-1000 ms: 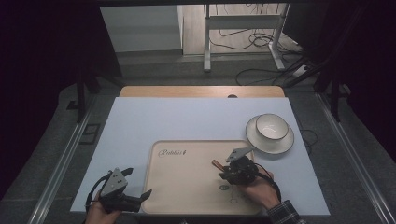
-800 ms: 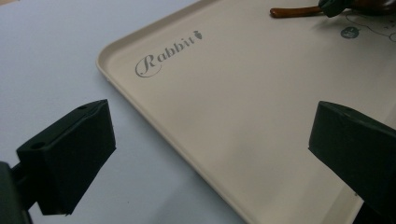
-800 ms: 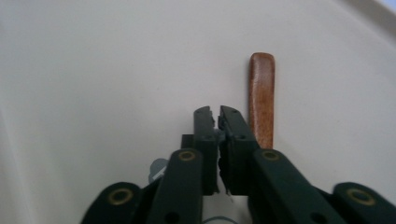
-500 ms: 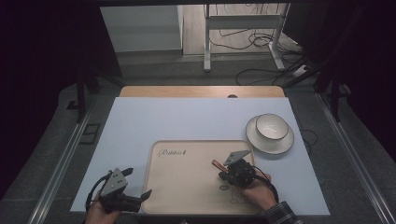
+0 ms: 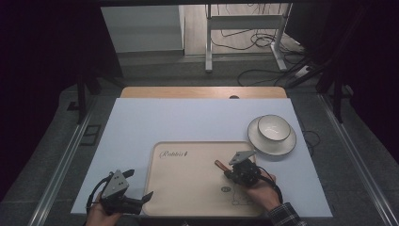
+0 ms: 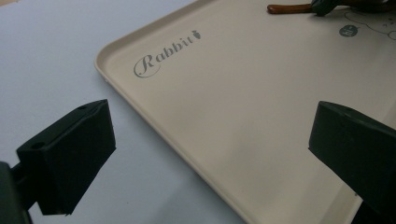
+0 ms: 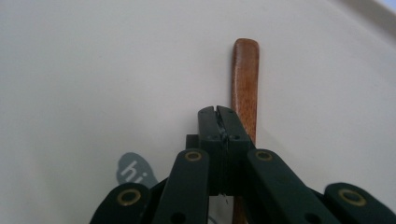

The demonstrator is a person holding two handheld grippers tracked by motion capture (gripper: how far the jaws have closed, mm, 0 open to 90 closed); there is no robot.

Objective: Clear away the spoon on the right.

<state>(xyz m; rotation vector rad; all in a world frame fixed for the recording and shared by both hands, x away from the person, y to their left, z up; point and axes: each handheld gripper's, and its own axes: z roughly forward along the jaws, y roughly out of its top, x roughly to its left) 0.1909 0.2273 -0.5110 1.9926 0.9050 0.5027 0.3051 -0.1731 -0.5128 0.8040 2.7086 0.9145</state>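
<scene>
A smooth cream plastic tray point(image 5: 188, 188) with rounded corners and a low raised rim lies on a pale blue-white matte table top point(image 5: 179, 120); grey script lettering point(image 6: 161, 56) is printed near one corner.

On the tray lies a slim, polished reddish-brown wooden handle point(image 7: 245, 79) with a rounded end, flat on the surface. The right gripper point(image 7: 218, 116), black and hinged with brass-coloured pivots, has just closed its jaws, which now meet tip to tip. The handle runs beneath and just beside the tips; whether the pads actually pinch it is hard to say from this angle, though they appear to close above it rather than around it. In the high view this gripper point(image 5: 230, 173) sits over the tray's right half with the handle point(image 5: 220, 165) jutting past it.

The left gripper point(image 6: 210, 140) stands wide open over the tray's near rim, its blocky matte black jaws holding nothing.

A round white glazed bowl point(image 5: 274, 128) rests on a wider white saucer point(image 5: 261, 141), off the tray's far right corner.
</scene>
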